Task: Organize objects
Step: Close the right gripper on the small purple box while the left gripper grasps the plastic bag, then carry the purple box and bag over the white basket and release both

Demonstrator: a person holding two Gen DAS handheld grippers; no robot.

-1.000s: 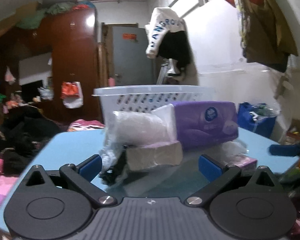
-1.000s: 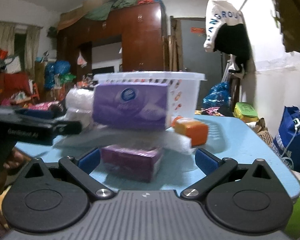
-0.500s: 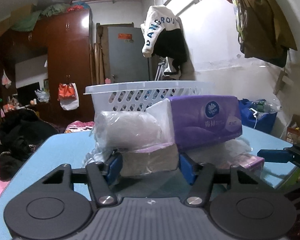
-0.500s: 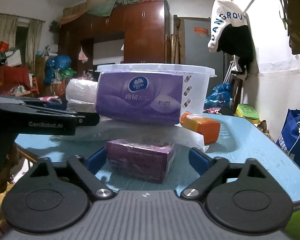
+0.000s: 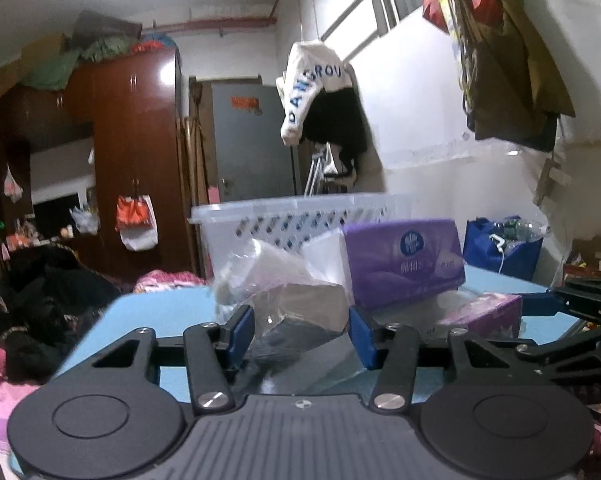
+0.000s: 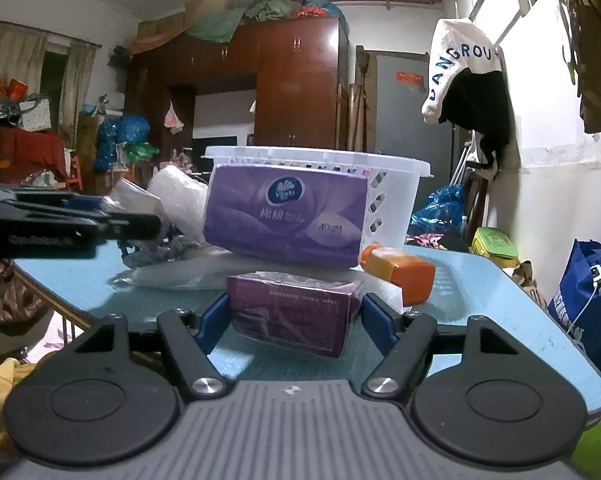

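My left gripper (image 5: 300, 334) is shut on a plastic-wrapped grey tissue pack (image 5: 296, 312) and holds it tilted, lifted off the blue table (image 5: 156, 312). My right gripper (image 6: 294, 320) is shut on a dark purple box (image 6: 292, 312) at the table's near edge. A large purple tissue pack (image 6: 284, 214) lies behind it, also in the left wrist view (image 5: 400, 260). A white slotted basket (image 6: 384, 196) stands behind the packs, also in the left wrist view (image 5: 260, 220). The left gripper shows at the left of the right wrist view (image 6: 60, 224).
An orange-capped bottle (image 6: 400, 268) lies on the table right of the purple box. Crumpled clear plastic (image 6: 176, 196) sits left of the big pack. A blue bag (image 6: 588, 300) stands on the floor at the right. Clothes hang on the right wall.
Both grippers have closed: the left on the grey wrapped pack, which is now lifted and tilted, the right on the dark purple box. Both cameras have risen slightly.
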